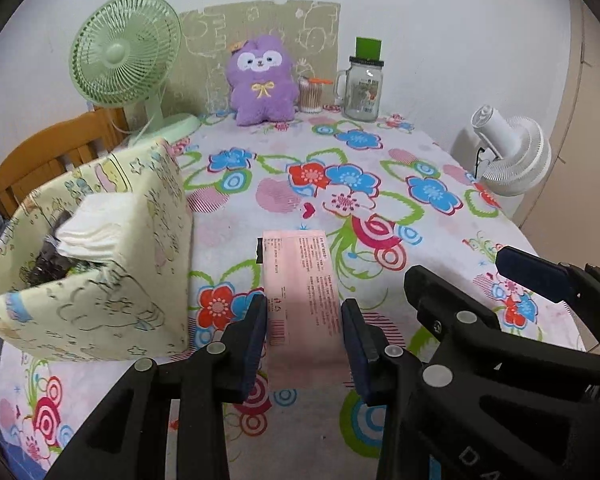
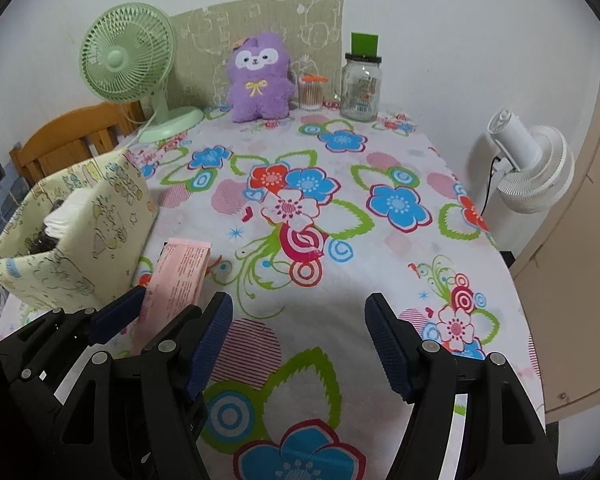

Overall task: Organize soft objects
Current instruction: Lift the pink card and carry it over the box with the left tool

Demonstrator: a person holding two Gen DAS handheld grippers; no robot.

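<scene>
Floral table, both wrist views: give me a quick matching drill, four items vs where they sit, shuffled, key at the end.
Items:
1. pink packet
2. purple plush
3. stack of white tissues
4. glass jar

Places:
A. far edge, right of the cotton swabs
B. inside the fabric basket
C. between the left gripper fingers
D. against the cardboard, beside the green fan

Pairs: 1-C, 2-D, 3-B, 4-A

Even, soft indoor light, faint shadows, sharp centre, strong fisheye bending and dark vignette at the corners.

Tissue pack [image 1: 304, 284] right of fabric bin [image 1: 100, 264]; plush [image 1: 260, 80] behind.
</scene>
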